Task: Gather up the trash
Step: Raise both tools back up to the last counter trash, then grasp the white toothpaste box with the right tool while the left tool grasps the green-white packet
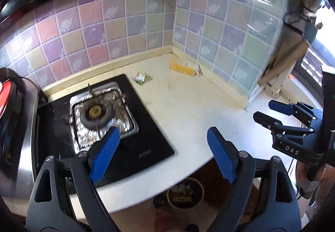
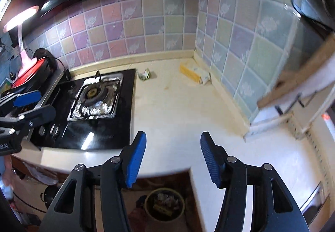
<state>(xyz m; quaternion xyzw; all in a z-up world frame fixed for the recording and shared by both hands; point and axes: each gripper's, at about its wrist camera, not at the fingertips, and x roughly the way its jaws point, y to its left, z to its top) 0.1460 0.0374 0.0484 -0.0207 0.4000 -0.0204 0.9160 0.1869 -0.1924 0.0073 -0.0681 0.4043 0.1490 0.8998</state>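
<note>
only right wrist shows pink lamp point(image 2: 21, 28), seemingly lit.

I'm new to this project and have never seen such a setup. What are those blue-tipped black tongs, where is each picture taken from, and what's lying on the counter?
There is no robot here. A person holds one hand-held gripper in each hand, each with a wide-angle camera looking along its two blue-padded fingers.

One picture looks out from the left hand-held gripper, the other from the right hand-held gripper. Each also catches the other gripper at its edge. Both stand open and hold nothing.

Below is a pale kitchen counter with a black gas stove, its burner lined with foil. Two pieces of trash lie near the tiled corner: a crumpled wrapper beside the stove and a flattened yellow box. On the floor under the counter's edge stands a round bin already holding rubbish.
</note>
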